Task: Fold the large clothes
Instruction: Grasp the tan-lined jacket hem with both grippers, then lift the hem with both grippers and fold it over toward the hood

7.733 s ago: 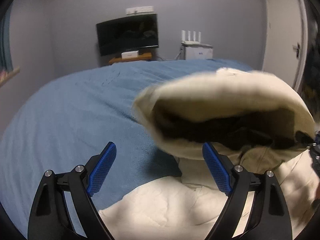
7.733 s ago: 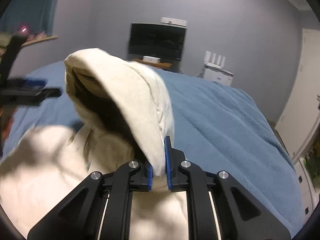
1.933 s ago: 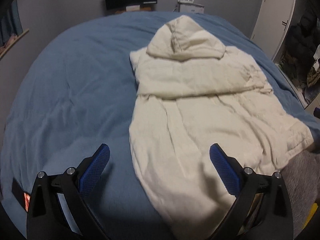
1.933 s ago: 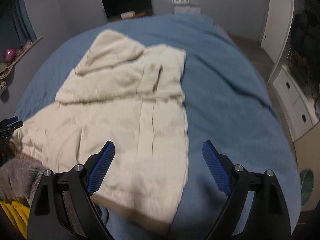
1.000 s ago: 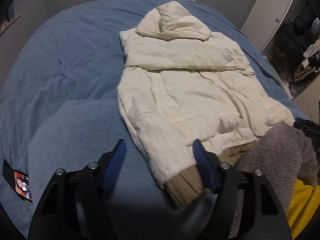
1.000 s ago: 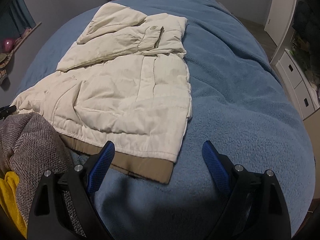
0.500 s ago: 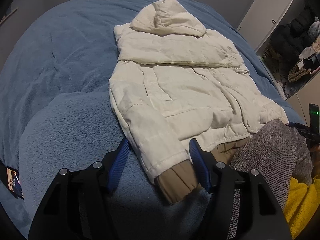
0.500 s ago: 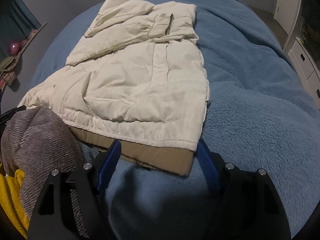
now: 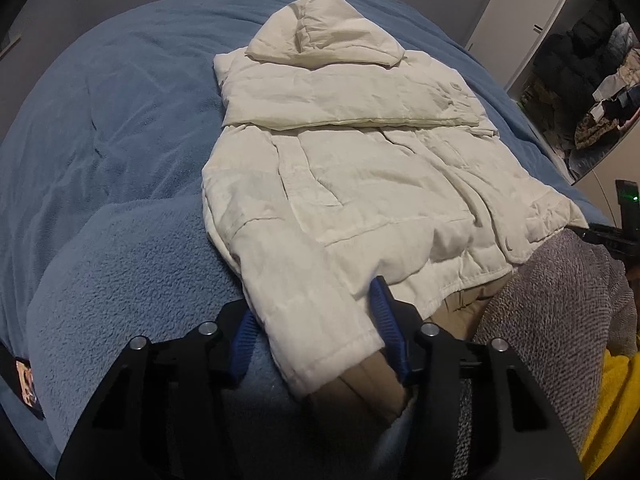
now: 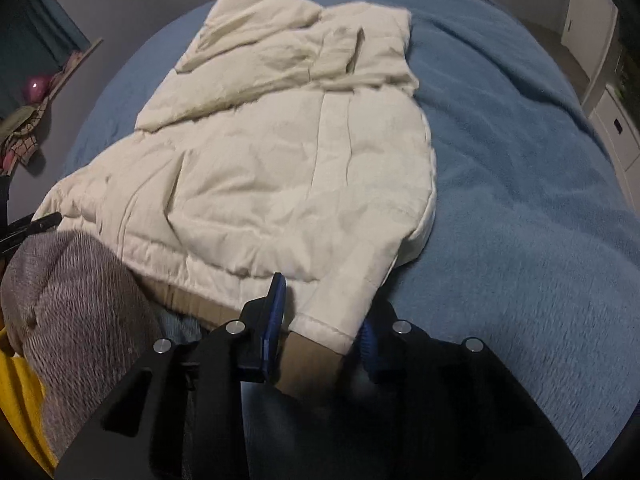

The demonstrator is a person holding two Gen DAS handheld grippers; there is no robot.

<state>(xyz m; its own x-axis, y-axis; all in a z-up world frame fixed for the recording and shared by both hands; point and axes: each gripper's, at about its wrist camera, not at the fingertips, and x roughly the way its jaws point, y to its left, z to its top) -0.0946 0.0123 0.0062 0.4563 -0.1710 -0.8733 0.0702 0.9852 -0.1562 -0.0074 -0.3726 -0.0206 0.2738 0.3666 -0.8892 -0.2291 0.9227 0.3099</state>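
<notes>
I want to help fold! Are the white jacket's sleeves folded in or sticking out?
Folded in. A sleeve lies flat across the jacket just below the hood; none sticks out onto the blue blanket.

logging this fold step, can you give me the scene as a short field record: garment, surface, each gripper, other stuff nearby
garment: cream hooded jacket, lying flat, sleeves folded across the chest, hood at the far end
hem: tan ribbed band at the near edge
surface: blue blanket on a bed
left gripper: jaws closing, near left hem corner between them
right gripper: jaws closing, near right hem corner between them
nearby: grey knit fabric and yellow fabric at the near edge
</notes>
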